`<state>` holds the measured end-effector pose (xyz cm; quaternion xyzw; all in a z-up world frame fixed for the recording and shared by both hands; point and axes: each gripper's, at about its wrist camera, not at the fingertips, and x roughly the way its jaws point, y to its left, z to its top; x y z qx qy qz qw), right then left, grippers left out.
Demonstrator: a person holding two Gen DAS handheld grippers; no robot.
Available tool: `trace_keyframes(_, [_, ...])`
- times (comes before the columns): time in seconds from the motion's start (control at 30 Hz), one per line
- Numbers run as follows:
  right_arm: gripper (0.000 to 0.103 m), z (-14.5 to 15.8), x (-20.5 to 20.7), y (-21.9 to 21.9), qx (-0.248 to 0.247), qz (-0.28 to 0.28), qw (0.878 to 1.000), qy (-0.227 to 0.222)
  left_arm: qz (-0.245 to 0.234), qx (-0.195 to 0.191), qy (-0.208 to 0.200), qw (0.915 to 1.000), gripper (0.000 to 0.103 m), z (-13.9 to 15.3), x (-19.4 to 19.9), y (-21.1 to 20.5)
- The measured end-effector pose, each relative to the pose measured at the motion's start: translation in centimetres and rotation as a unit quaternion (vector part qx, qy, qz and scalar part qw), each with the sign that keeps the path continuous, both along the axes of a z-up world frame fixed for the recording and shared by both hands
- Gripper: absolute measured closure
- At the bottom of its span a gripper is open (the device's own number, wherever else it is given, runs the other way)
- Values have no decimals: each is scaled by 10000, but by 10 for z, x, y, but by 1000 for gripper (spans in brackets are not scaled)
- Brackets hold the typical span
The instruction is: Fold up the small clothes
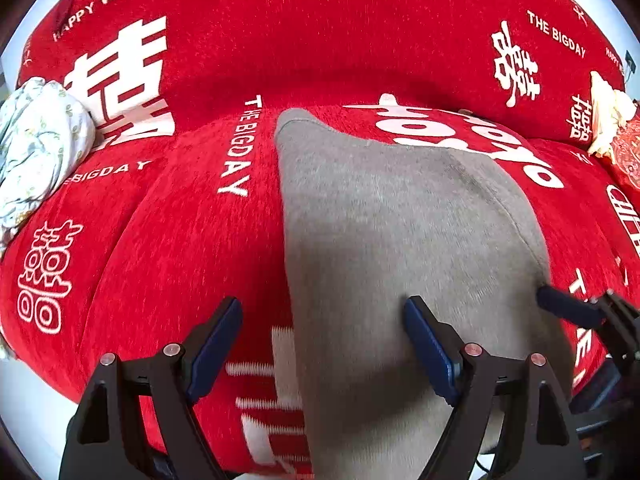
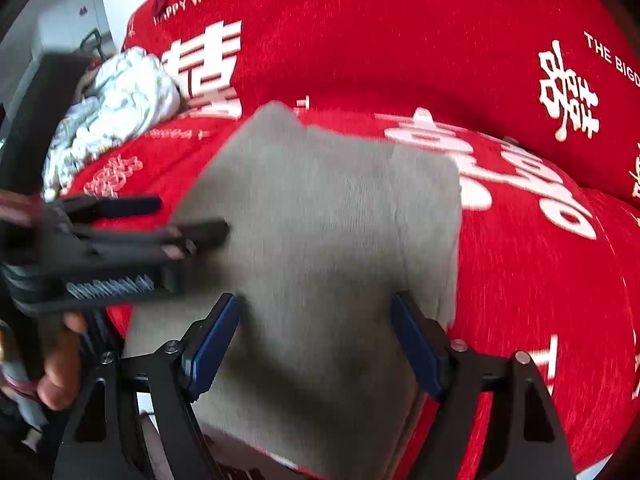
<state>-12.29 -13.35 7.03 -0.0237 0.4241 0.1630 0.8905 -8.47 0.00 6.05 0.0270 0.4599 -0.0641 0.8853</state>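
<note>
A grey garment (image 1: 400,248) lies flat on the red sofa seat, folded into a long panel; it also shows in the right wrist view (image 2: 328,240). My left gripper (image 1: 324,344) is open, its jaws straddling the garment's near left edge just above the cloth. My right gripper (image 2: 316,340) is open over the garment's near end, holding nothing. The right gripper's fingertips (image 1: 560,304) show at the garment's right edge in the left wrist view. The left gripper (image 2: 188,220) shows blurred at the left in the right wrist view.
The red sofa cover (image 1: 180,240) with white wedding lettering spans seat and backrest. A crumpled white floral cloth (image 1: 36,156) lies at the far left, also in the right wrist view (image 2: 120,108). Cream and red items (image 1: 612,128) sit at the far right.
</note>
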Motion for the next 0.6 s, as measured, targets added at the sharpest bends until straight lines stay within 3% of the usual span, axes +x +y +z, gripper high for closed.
trace_keyframes(0.2, [22,12,-39,-4,-82,-262,9994,-196,-45,228,-620,9978,19,22,-46,-2])
trace_keyframes(0.43, [22,27,-68,3,-333,-499,9968,-528,-152,-18,-834,9964,19,37,-73,-3])
trace_keyframes(0.53, [22,28,-71,1,-294,-621,9963,-526,-13,104,-875,9961,19,41,-82,-4])
trace_keyframes(0.6, [22,28,-72,-1,-228,-718,9960,-483,23,-60,-915,9958,19,41,-90,-3])
